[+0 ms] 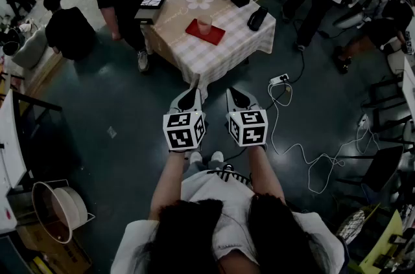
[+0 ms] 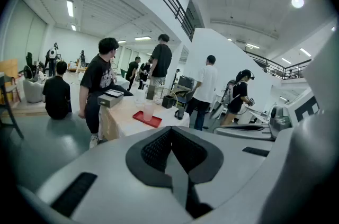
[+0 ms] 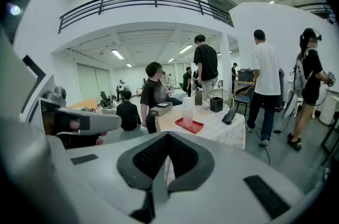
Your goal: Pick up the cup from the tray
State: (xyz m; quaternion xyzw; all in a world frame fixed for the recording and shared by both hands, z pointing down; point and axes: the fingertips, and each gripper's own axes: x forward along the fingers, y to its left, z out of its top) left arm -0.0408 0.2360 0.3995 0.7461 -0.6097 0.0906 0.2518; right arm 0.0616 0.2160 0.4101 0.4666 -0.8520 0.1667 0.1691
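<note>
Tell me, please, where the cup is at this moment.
In the head view the cup stands on the red tray, near the front edge of the checked table, at the picture's upper middle.

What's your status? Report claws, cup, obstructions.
Left claw, right claw shut, empty. Cup upright on red tray, far table. Only floor between.

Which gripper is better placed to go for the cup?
Left, barely: the cup on the tray lies slightly nearer the left gripper than the right gripper. Both are shut, empty and far from it.
</note>
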